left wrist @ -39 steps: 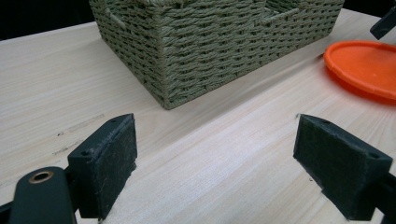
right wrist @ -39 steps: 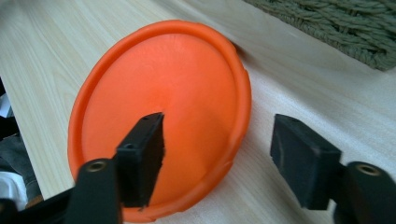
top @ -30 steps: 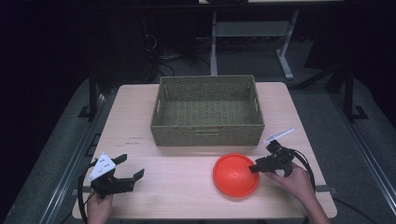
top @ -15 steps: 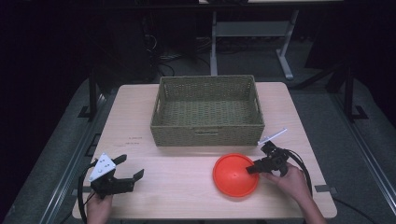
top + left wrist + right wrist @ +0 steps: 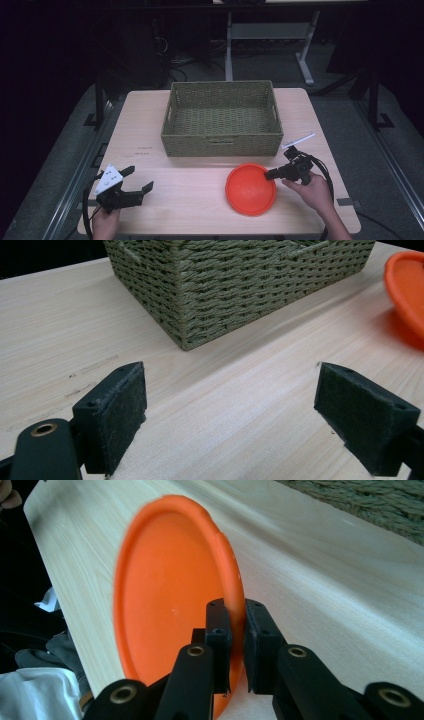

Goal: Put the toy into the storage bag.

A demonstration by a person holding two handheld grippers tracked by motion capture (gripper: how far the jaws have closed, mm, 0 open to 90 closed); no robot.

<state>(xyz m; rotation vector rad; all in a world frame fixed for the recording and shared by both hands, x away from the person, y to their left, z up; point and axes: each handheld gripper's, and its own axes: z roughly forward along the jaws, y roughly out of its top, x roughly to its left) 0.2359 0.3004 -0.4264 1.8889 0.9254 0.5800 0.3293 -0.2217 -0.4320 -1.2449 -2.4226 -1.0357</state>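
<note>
Item one: a woven olive-green basket (image 5: 222, 118), rectangular, set at the far middle of the pale wooden tabletop (image 5: 190, 185); its interior is seen from the high view and nothing is seen lying in it, and a handle slot is cut into each of its short walls. In the left gripper view one corner and two woven walls of the basket (image 5: 235, 285) are presented, standing flat on the wood. Item two: an orange plate (image 5: 250, 188), round and shallow, placed near the front edge, just in front of the basket's right half; nothing is carried on it. Its right rim is pinched between the jaws of the right gripper (image 5: 270, 175), which is held in the person's right hand (image 5: 312, 190). In the right gripper view the jaws of the right gripper (image 5: 235, 630) are seen nearly closed, with the plate (image 5: 165, 610) rim clamped between the two black pads. Item three: the left gripper (image 5: 137, 185), held at the front left corner, well apart from basket and plate; its jaws are spread wide with nothing between them, and bare wood is seen between the pads (image 5: 117, 410) in the left gripper view.
</note>
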